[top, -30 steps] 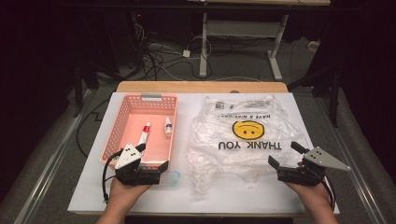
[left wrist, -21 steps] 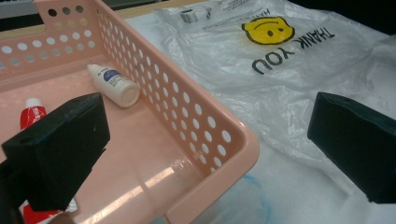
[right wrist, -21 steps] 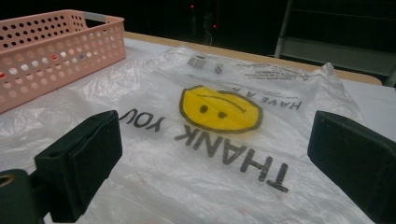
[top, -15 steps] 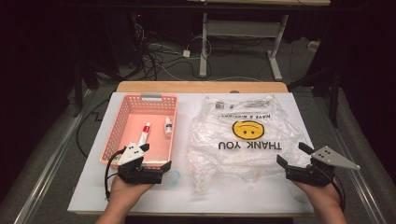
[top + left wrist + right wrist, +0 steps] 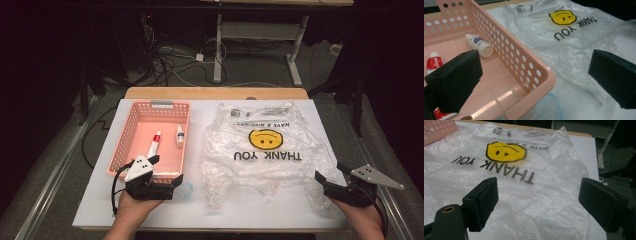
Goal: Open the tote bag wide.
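A crumpled clear plastic bag (image 5: 265,150) with a yellow smiley and "THANK YOU" lies flat at centre-right. A pink perforated basket (image 5: 131,129) on the left holds a red-and-white tube (image 5: 155,145) and a small white bottle (image 5: 179,136). My left gripper (image 5: 166,169) is open, straddling the basket's near right corner (image 5: 544,75); the bottle (image 5: 479,45) and tube (image 5: 434,62) lie beyond its left jaw. My right gripper (image 5: 331,171) is open at the bag's near right corner. Its jaws have just been closing a little, over the bag (image 5: 506,152) with nothing pinched.
A white cover (image 5: 100,200) spreads over the table, with a wooden strip (image 5: 215,93) along the far edge. A faint blue ring (image 5: 185,190) marks the cover by the basket's near corner. Cables and desk legs lie on the dark floor beyond.
My right hand has slid to the right and slightly nearer, toward the table's right edge, with its jaws a bit narrower. The left hand, basket and bag have stayed put.
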A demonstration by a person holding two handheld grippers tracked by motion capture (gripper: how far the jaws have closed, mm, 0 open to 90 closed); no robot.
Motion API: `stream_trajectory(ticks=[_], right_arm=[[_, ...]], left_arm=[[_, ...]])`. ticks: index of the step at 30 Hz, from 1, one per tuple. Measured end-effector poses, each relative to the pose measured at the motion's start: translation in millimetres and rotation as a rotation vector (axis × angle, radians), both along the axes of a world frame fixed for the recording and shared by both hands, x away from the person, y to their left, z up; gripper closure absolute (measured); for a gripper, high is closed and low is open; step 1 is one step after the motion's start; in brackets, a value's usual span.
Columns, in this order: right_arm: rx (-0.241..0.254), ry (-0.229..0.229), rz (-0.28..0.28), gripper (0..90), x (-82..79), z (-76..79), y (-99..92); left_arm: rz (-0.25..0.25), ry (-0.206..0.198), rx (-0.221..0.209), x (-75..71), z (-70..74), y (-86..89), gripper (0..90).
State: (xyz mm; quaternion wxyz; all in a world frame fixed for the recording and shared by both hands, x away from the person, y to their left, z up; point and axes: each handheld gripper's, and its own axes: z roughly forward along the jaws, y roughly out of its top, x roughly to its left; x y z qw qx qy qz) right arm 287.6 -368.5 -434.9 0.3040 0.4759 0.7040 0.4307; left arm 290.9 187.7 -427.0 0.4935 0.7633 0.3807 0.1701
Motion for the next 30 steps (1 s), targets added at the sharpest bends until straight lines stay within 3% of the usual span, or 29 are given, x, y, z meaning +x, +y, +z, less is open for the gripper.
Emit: stream_trajectory(ticks=[5,9,15,23,27,30], right_arm=[[0.025,0.037,-0.031,22.3,0.3,-3.5,-14.1],[0.041,0.067,-0.061,23.8,0.7,-7.2,-22.8],[0.040,0.165,-0.086,23.4,8.1,-21.3,-30.2],[0.058,0.267,-0.120,33.6,15.1,-35.3,-38.3],[0.043,0.282,-0.130,39.5,16.0,-36.5,-38.7],[0.026,0.280,-0.139,44.6,16.2,-36.7,-38.6]], left_arm=[[0.024,-0.025,0.030,-1.0,-0.7,4.1,0.0],[0.022,-0.012,0.031,-0.7,1.3,6.4,0.0],[-0.008,0.000,-0.007,-0.1,4.0,9.1,0.0],[0.006,-0.011,0.012,1.8,0.0,7.2,0.0],[0.007,-0.033,0.035,0.9,1.8,5.7,0.0],[0.011,-0.022,0.033,2.0,1.6,6.8,0.0]])
